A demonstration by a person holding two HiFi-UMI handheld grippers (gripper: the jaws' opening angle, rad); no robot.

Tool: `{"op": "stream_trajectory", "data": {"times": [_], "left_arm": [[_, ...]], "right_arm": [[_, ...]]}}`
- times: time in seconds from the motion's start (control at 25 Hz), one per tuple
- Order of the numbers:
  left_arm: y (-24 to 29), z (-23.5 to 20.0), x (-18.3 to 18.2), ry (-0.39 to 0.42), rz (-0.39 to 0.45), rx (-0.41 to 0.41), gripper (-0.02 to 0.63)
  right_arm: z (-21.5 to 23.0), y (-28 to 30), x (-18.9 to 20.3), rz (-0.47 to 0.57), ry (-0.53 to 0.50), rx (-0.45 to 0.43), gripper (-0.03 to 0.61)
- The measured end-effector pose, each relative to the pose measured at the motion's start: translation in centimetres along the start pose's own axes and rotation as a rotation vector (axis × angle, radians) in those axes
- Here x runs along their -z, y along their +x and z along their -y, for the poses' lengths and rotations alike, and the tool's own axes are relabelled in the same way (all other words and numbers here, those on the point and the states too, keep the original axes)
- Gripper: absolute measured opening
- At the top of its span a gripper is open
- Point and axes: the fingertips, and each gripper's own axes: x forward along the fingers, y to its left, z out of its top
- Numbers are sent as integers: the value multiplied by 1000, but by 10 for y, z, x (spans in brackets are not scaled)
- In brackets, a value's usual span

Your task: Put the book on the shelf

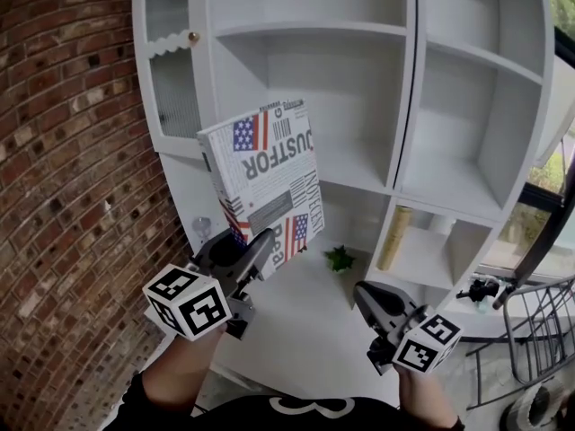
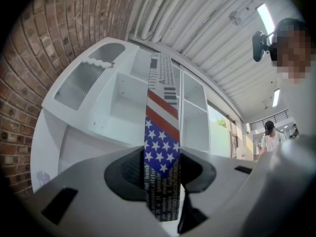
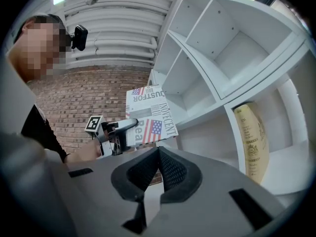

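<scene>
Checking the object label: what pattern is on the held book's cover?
The book: white, black lettering, stars-and-stripes flag patches; head view shows it best.

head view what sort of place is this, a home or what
Likely an indoor studio or workshop corner rather than a lived-in home: a mostly bare white shelf unit beside a brick wall, under a ribbed ceiling with strip lights.

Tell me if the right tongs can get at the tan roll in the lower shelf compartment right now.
Probably yes. The right tongs are shut and empty, and the tan roll leans in an open-fronted compartment with nothing in between. The book is in the left tongs, off to the side.
</scene>
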Motion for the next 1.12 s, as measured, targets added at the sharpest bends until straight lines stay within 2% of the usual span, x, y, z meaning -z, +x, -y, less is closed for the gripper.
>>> {"op": "stream_trajectory", "data": {"times": [0.32, 0.56, 0.76, 1.12], "left_arm": [[31, -33, -54, 93, 40, 35, 147], [59, -49, -77, 104, 55, 61, 148], [84, -56, -86, 154, 57, 56, 147], [133, -72, -77, 186, -1, 26, 147]], "right_arm": [[-8, 28, -19, 16, -40, 31, 11], [-6, 26, -20, 2, -74, 76, 11], [6, 14, -19, 1, -72, 136, 11], [26, -5, -19, 3, -66, 214, 11]]}}
